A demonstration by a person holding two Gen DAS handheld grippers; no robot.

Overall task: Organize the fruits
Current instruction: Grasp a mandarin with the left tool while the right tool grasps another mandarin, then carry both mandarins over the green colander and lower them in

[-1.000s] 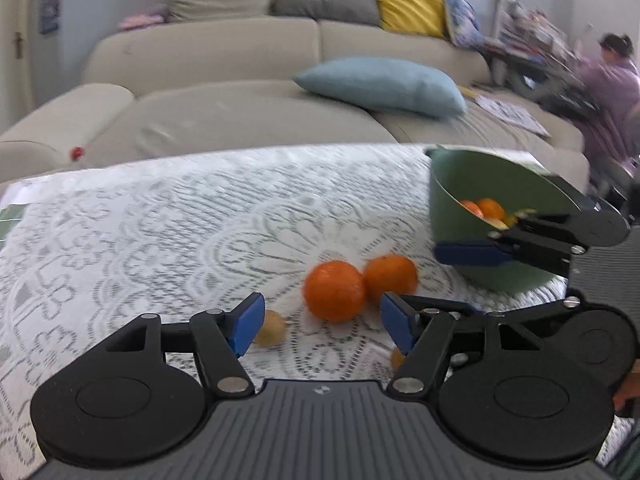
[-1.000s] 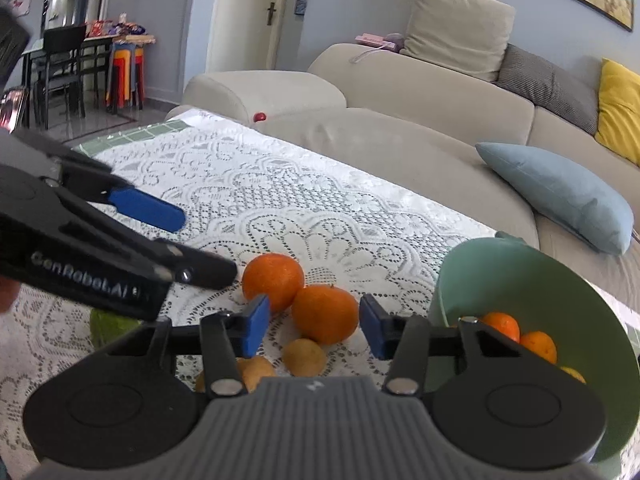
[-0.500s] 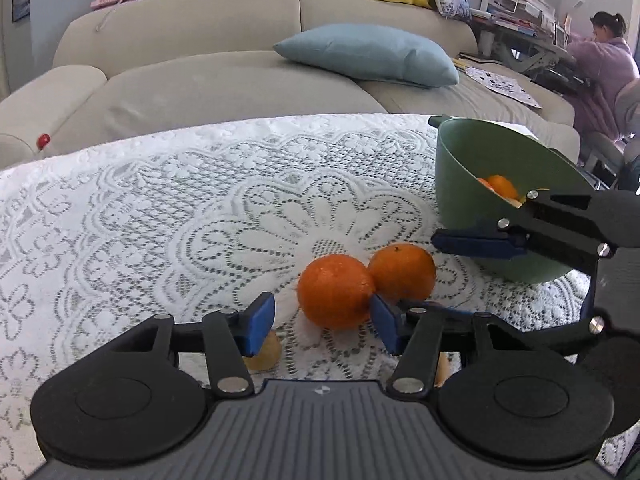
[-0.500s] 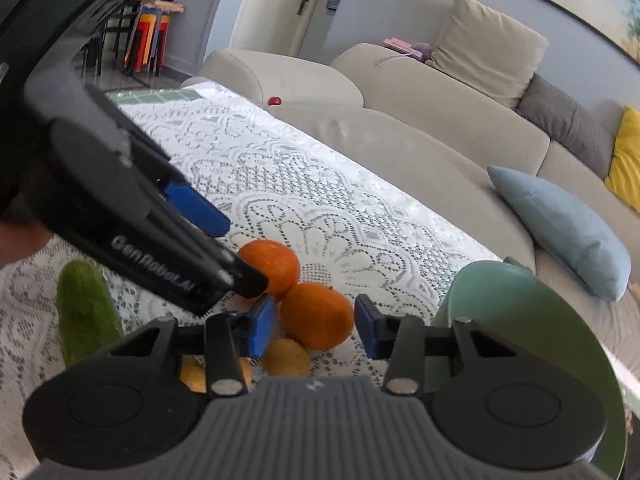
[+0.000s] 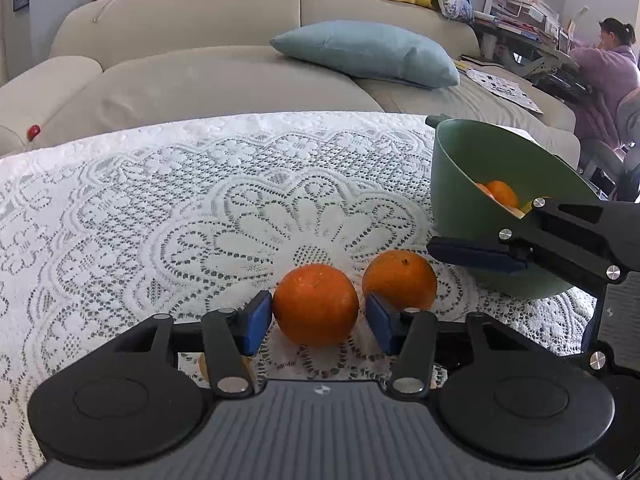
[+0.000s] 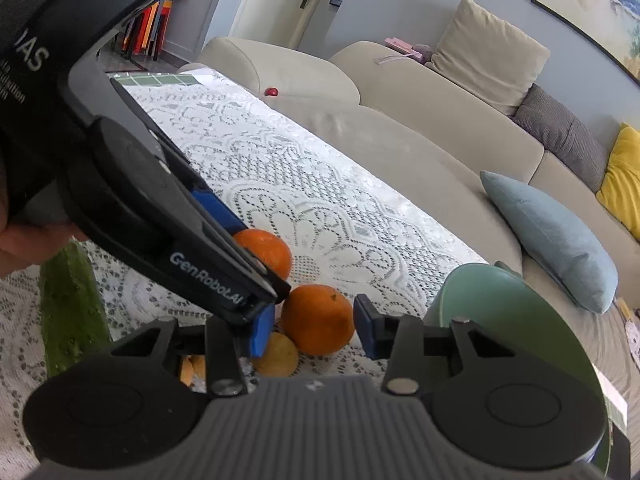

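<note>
Closing in since earlier, left tongs point(image 5: 316, 316) straddle one of two oranges point(image 5: 316, 304); right tongs point(image 6: 316, 330) gape narrowly.

Bright even daylight, sharp focus (fisheye-bent edges), soft shadows

Two oranges point(image 5: 316, 304) side by side — bowl point(image 5: 460, 168) right, sofa point(image 5: 200, 80) behind

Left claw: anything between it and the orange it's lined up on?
Nothing visible. The nearer orange sits directly between the left claw's blue pads, which are closing without pressing yet. The second orange lies beside it to the right, and the right claw hangs near the green bowl, outside the gap.
</note>
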